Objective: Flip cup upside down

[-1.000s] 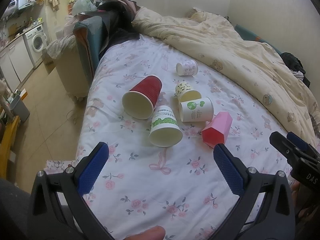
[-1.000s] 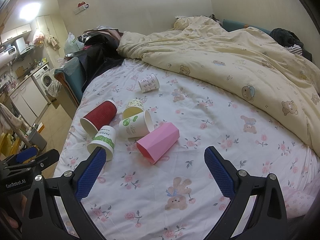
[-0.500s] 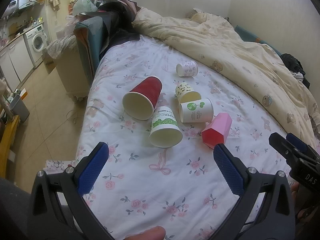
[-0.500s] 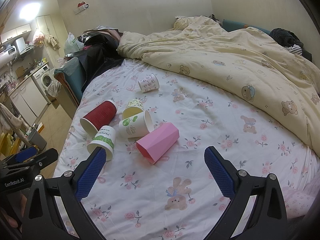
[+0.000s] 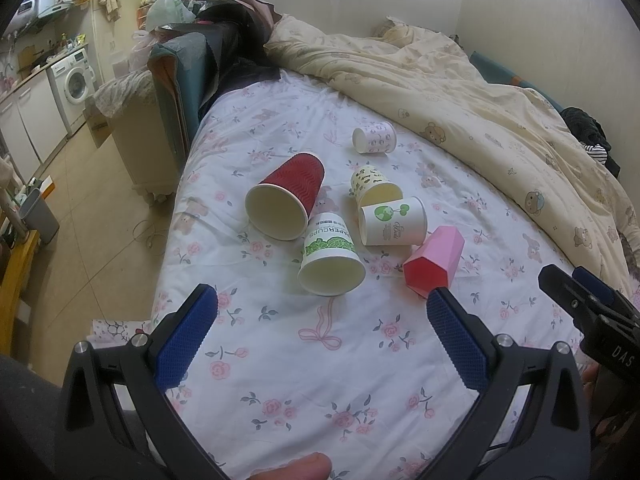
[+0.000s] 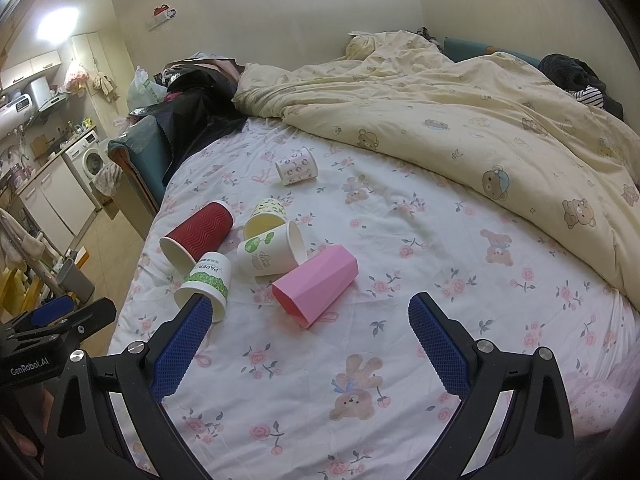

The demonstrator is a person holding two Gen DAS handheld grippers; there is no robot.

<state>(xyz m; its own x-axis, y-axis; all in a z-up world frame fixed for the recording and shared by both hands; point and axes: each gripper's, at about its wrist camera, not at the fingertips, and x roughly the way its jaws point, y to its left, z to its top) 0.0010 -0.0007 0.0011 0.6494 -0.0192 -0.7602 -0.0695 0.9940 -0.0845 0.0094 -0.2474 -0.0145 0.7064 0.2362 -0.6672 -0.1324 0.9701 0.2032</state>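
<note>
We hold both tongs spread wide and empty above the near part of the bed (image 6: pixel 400 208), with six cups lying on their sides on the floral sheet ahead of us — none yet set mouth-down.

The left tongs (image 5: pixel 320 320) face the cluster head-on. The green-banded paper cup (image 5: pixel 330 258) lies nearest, just beyond the fingertips and close to the centre line, its long axis running almost straight away from us with the open mouth toward the camera. The red ribbed cup (image 5: pixel 286 198) lies behind it to the left, mouth also toward us. The white cup with the green tree print (image 5: pixel 392 222), the yellow patterned cup (image 5: pixel 372 184) and the small pink-print cup (image 5: pixel 374 138) lie further off.

The right tongs (image 6: pixel 310 314) sit nearest the pink faceted cup (image 6: pixel 316 284), just ahead of the gap, its axis running diagonally with the mouth toward the lower left.

We judge that each hand has one cup close by; which one is meant cannot be told from here
</note>
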